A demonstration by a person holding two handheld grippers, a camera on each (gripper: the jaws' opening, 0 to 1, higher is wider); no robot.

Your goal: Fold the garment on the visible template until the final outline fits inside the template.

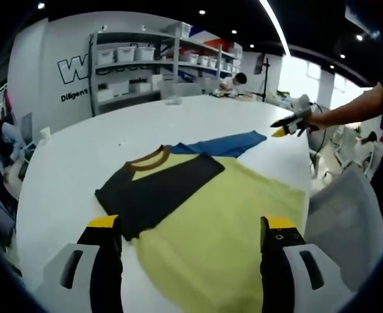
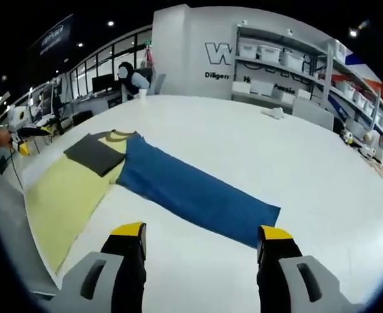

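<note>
Yellow t-shirt with dark grey sleeve and brown collar (image 1: 211,215) flat on white round table (image 1: 81,156), blue fabric panel (image 2: 191,192) extending beside it, left gripper (image 1: 191,238) jaws apart holding nothing above shirt, right gripper (image 2: 201,244) jaws apart over table just short of blue panel

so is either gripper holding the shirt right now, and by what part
Nothing is held. The left gripper is open above the yellow shirt, and the right gripper is open over the white table, short of the blue cloth.
</note>
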